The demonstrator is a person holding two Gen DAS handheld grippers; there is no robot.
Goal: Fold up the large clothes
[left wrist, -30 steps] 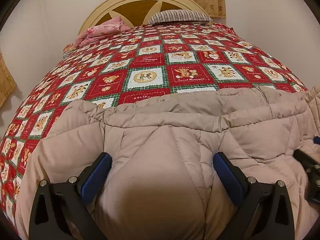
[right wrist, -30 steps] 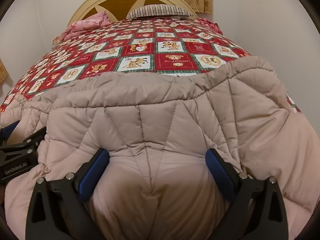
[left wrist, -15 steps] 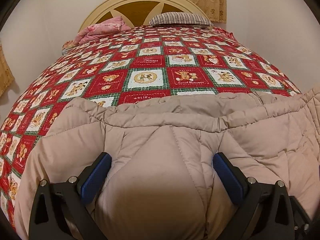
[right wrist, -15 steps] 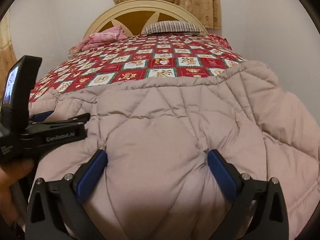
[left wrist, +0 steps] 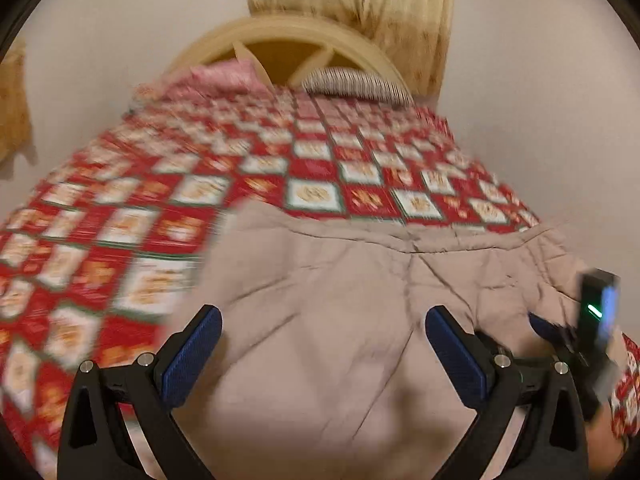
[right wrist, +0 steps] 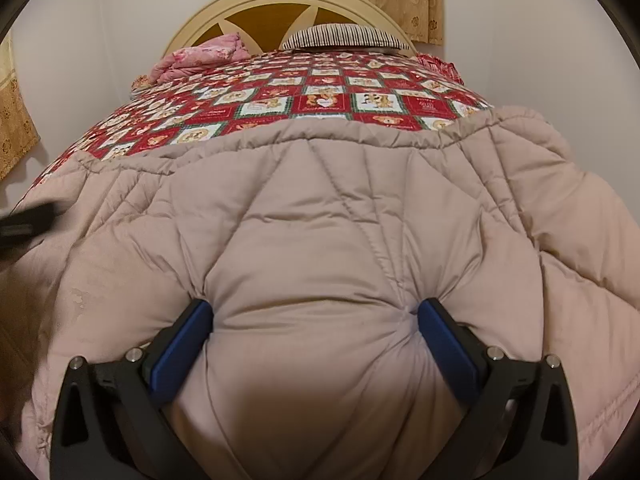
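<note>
A big puffy pinkish-beige quilted coat (right wrist: 320,208) lies on a bed with a red and green patchwork teddy-bear quilt (right wrist: 320,96), on the near end, far from the cream wooden headboard (right wrist: 288,4). The coat looks soft, fat and squashy, and quite light for how big it is. Its smooth cloth could be a bit slippery, and I think it will spring back up when it is pushed flat. A good place to hold it is the stitched edge or a seam, not the fat middle. The right gripper (right wrist: 316,328) is wide open, and a big bulge of coat sits between its blue pads (right wrist: 180,344), which press into the sides of it. The left gripper (left wrist: 322,344) is wide open too, with coat between its fingers, but that picture is blurry, so I cannot tell if the pads touch it.
</note>
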